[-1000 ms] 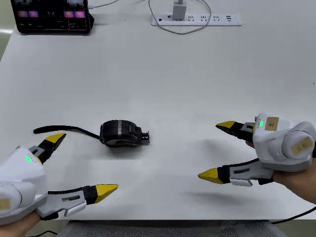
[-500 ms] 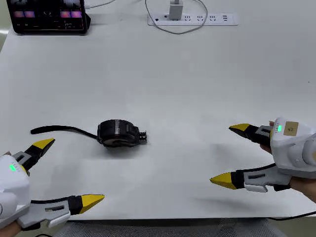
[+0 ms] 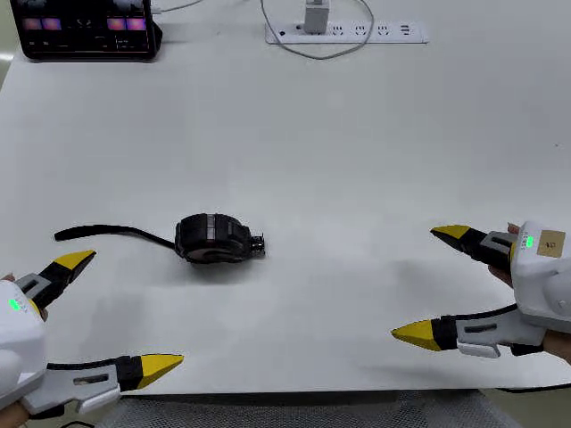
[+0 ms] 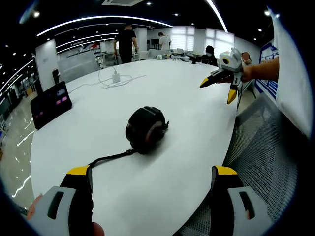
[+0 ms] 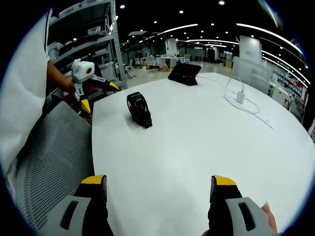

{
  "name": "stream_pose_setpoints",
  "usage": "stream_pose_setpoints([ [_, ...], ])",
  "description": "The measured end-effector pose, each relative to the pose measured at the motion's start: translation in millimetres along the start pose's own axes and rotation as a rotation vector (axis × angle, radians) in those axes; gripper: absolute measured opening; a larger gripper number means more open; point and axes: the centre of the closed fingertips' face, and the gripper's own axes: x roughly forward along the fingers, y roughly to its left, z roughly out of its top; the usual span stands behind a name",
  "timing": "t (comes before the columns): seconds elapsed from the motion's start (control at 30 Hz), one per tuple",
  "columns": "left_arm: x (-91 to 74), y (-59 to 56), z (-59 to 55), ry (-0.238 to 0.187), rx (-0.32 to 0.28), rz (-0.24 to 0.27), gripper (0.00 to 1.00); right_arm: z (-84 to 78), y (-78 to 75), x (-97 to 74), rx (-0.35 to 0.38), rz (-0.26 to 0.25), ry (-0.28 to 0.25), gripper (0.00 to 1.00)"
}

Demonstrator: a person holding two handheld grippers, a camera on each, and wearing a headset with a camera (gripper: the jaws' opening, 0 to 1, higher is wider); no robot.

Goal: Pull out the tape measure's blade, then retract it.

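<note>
Both grippers are released and grasp nothing: the left gripper (image 3: 129, 310) has its yellow-tipped jaws spread wide over the near left corner of the desk (image 3: 312, 152), and the right gripper (image 3: 421, 283) has its jaws equally wide apart near the near right corner. Between them, closer to the left gripper and a little back from the near edge, sits the black tape measure (image 3: 212, 238), apart from both grippers. Its blade is wound in, with just the end hook (image 3: 259, 242) poking from the mouth on the side facing the right gripper, while a black wrist strap (image 3: 107, 233) trails away towards the left edge. The case looks hard, compact and probably dense for its size. Its dark shell should give the pads some bite, but the rounded outline could twist in a loose pinch, so the flat sides look like the best place for the left jaws. The hook is small, thin metal and likely slippery, calling for a precise pinch from the right jaws. The blade should be springy, prone to kink and quick to snap back, so it wants guiding home. The strap is limp and gives no useful hold. Along the far edge lie a white power strip (image 3: 348, 32) and a dark tablet (image 3: 85, 27).
</note>
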Motion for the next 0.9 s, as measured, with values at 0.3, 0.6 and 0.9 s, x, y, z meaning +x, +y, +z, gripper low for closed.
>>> stream_pose_setpoints([
  [0.3, -1.5, 1.5, 0.1, -0.005, -0.002, -0.004, 0.99, 7.6, 3.4, -3.0, 0.002, -0.011, -0.039, 0.88],
  [0.6, -4.0, 5.8, 0.3, -0.009, -0.001, -0.002, 0.99, 3.0, 9.7, -0.4, 0.005, -0.008, -0.034, 0.90],
  [0.9, -3.7, 7.4, 0.5, -0.008, 0.015, 0.008, 0.99, -1.9, 13.3, 1.1, 0.025, 0.004, -0.026, 0.92],
])
